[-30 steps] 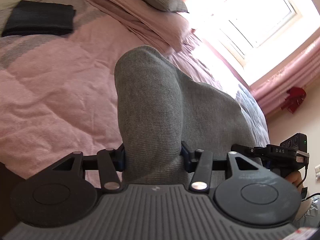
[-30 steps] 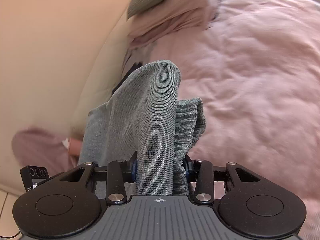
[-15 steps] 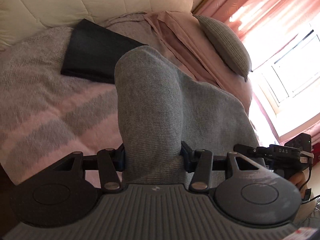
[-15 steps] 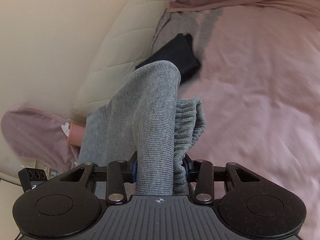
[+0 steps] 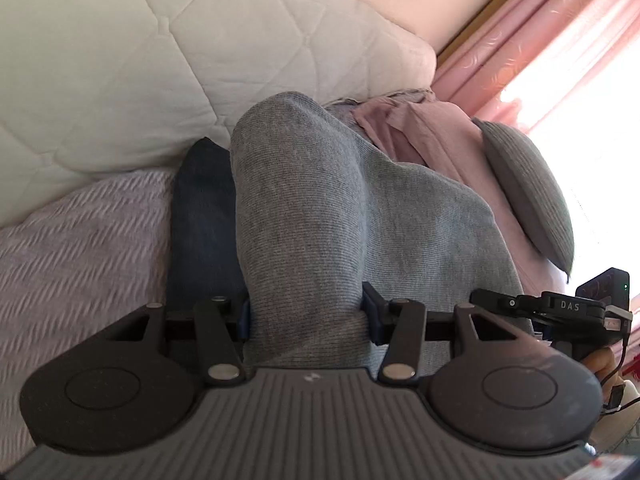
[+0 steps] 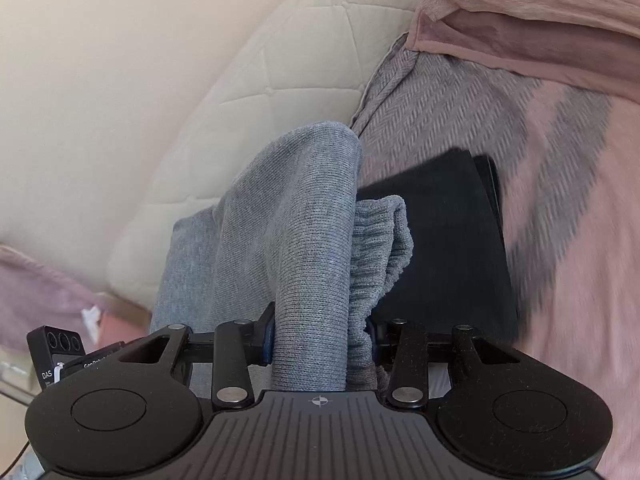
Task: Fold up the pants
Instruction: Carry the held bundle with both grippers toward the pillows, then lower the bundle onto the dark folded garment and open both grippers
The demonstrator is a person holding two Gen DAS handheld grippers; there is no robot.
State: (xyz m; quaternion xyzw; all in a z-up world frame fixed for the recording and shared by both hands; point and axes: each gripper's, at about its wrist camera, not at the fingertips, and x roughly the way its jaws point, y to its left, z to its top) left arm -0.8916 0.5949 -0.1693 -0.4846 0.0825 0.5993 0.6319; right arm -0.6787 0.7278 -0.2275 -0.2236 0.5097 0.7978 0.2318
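- Pants, grey knit, are bunched between both of your grippers and held up off the bed; they hang over and just in front of the dark folded garment, which lies on the striped blanket.
- Your left gripper is clenched on a thick fold of the pants; the cloth fills the gap between its fingers and mounds up ahead of them, hiding most of the dark folded garment behind it.
- Your right gripper grasps another bunch of the pants; the ribbed elastic edge spills out on the side nearest the dark folded garment and overlaps its near edge in the right wrist view; whether it touches you cannot tell.
- Beyond the dark folded garment stands the cream quilted headboard; to one side of it lie the pink pillows and a grey cushion, the cushion well apart from it, by the pink curtain.
- In the left wrist view, your right gripper shows at the far right edge, past the pants, with fingers of your hand under it.
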